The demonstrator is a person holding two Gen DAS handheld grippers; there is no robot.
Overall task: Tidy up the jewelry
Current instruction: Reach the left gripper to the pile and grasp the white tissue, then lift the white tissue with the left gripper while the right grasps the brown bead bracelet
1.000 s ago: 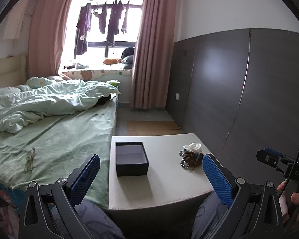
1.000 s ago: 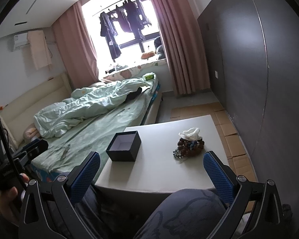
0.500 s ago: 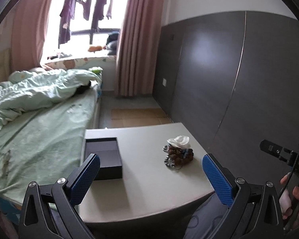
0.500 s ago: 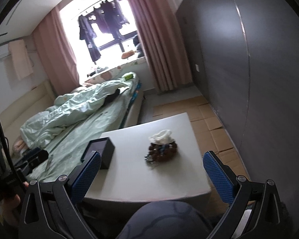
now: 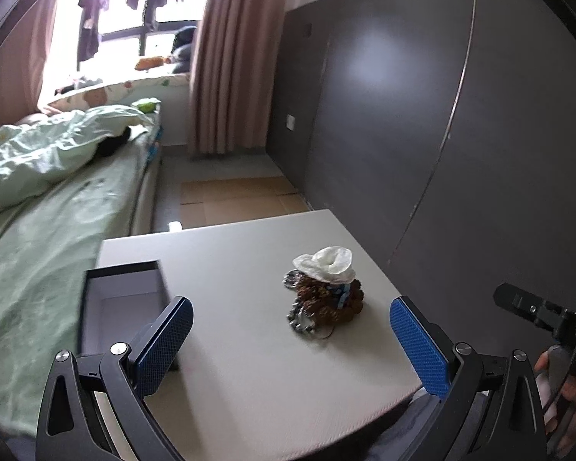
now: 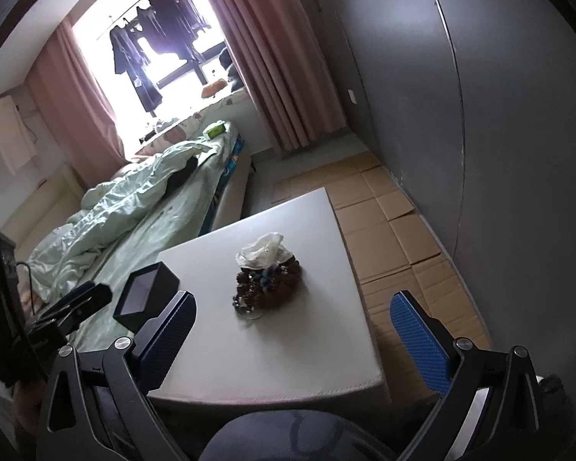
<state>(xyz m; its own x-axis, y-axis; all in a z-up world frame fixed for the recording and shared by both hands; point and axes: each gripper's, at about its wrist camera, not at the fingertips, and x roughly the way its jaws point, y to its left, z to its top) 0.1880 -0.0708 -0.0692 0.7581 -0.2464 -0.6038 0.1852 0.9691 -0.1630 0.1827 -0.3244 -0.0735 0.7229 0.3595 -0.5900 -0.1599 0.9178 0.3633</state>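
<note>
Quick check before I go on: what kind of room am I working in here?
A bedroom, by the look of it: a bed with a rumpled green duvet, pink curtains at a window with clothes hung to dry, and a small white table beside the bed.

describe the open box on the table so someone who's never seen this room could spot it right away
Find the white table at the foot of the green bed. Two things sit on it: a brown beaded jewelry pile under a white crumpled wad, and, at the edge beside the bed, the box. It is the only square, dark-walled, lidless thing there, and looks empty.
</note>
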